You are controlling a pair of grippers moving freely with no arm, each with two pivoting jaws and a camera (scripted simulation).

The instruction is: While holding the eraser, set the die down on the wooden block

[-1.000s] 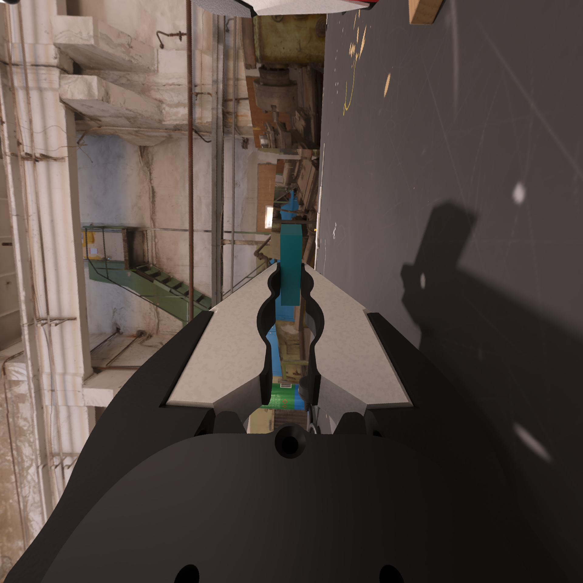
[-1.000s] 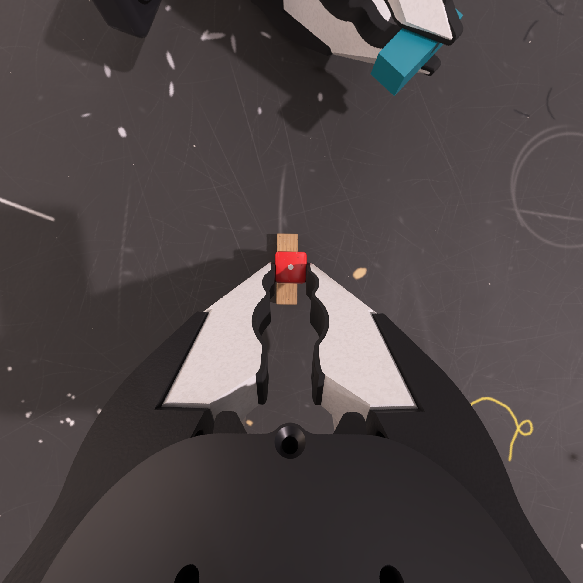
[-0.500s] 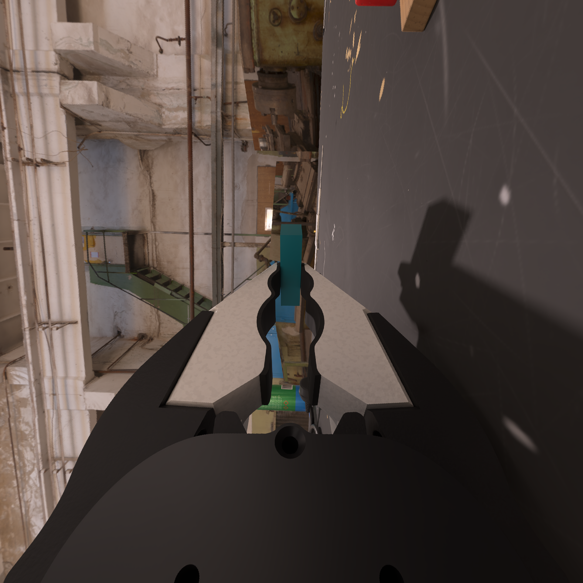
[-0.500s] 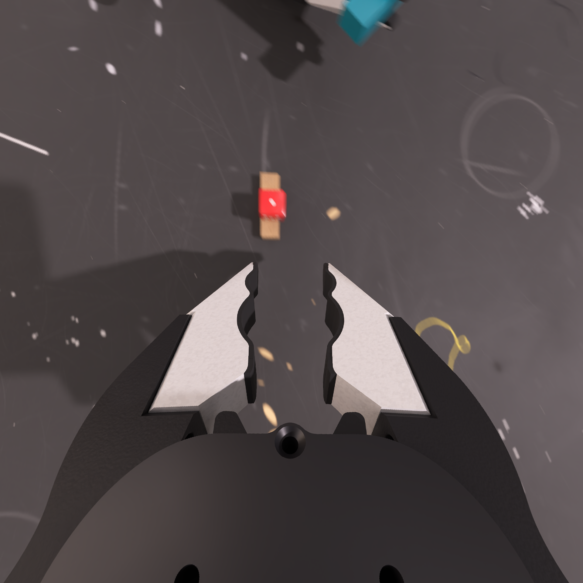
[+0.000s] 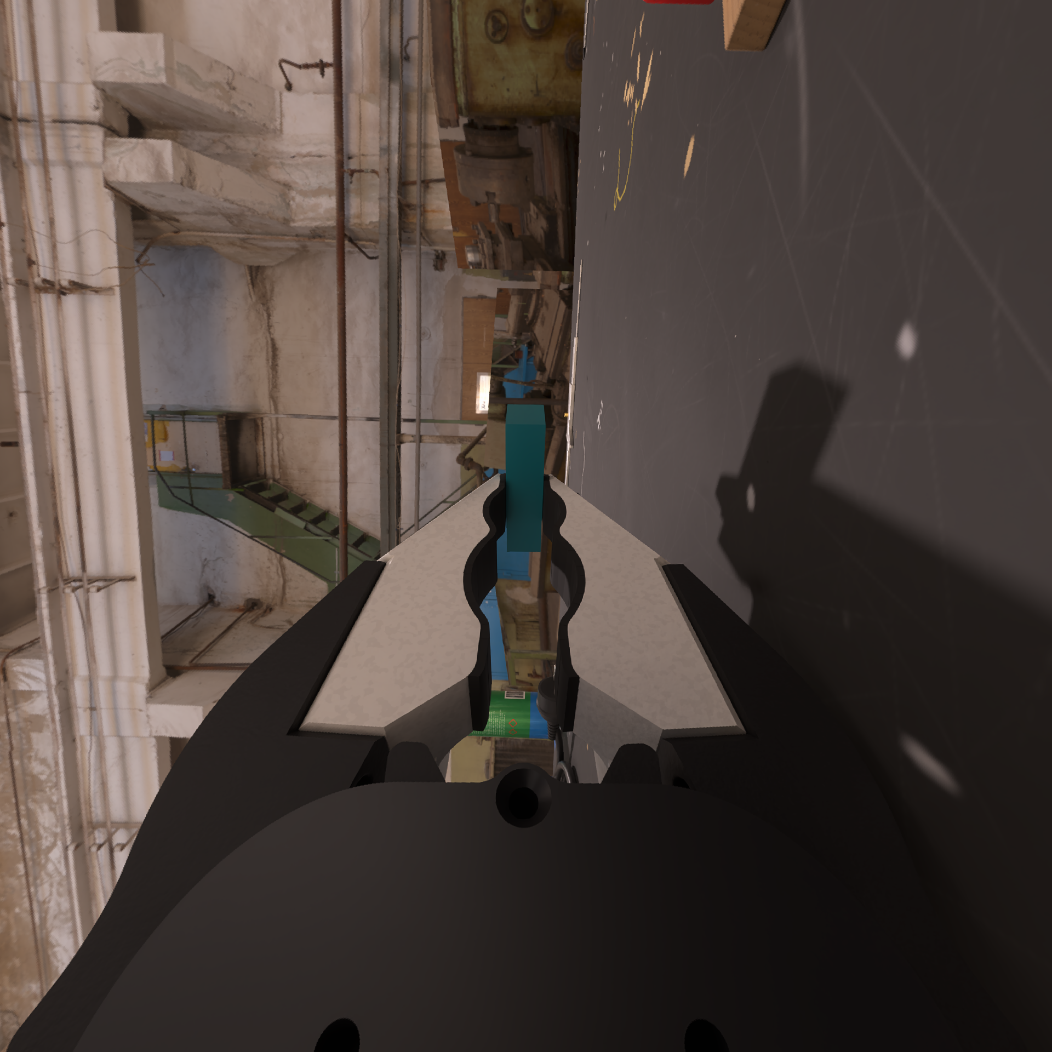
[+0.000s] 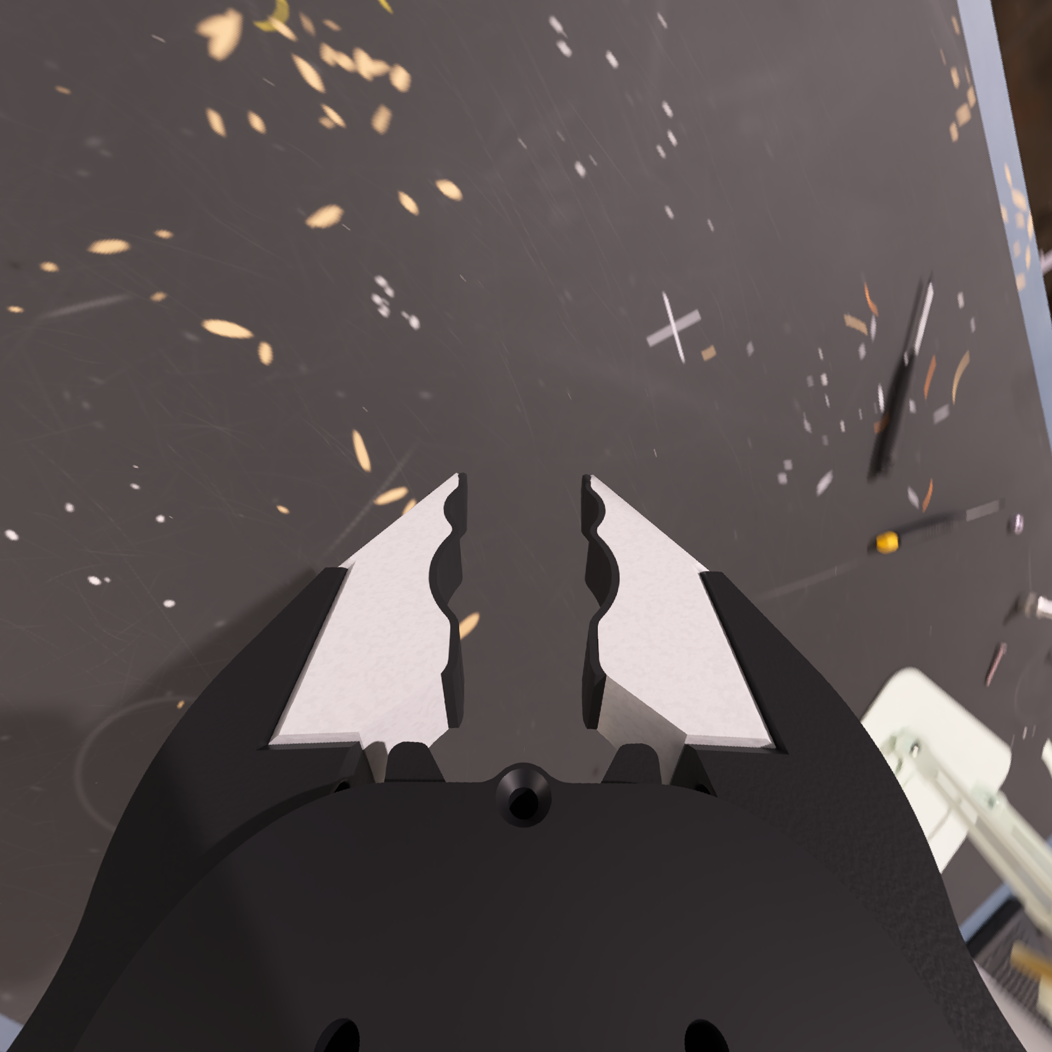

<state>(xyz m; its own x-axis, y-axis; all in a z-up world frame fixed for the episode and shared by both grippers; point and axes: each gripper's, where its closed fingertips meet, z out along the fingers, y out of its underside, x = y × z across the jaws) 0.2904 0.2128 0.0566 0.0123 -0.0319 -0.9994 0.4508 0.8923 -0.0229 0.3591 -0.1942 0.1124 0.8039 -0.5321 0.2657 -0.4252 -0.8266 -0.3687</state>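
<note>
My left gripper (image 5: 524,484) is shut on the teal eraser (image 5: 524,472), which sticks out past the fingertips, held off the dark table (image 5: 825,284) that fills the right of this rolled view. At the top edge of the left wrist view I see an end of the wooden block (image 5: 751,25) with a sliver of the red die (image 5: 677,1) beside it; contact is cut off by the frame. My right gripper (image 6: 524,484) is open and empty above the table (image 6: 512,256). Die and block do not show in the right wrist view.
In the right wrist view the table's right edge (image 6: 1002,171) runs down the frame. Small tools (image 6: 899,398) and a yellow-tipped one (image 6: 888,541) lie near it. A white bracket-like part (image 6: 939,757) sits at the lower right. A workshop hall fills the left of the left wrist view.
My right gripper let go of the die on the wooden block, opened, pulled back and swung away, so die and block left its view. The left gripper barely moved and still holds the eraser.
</note>
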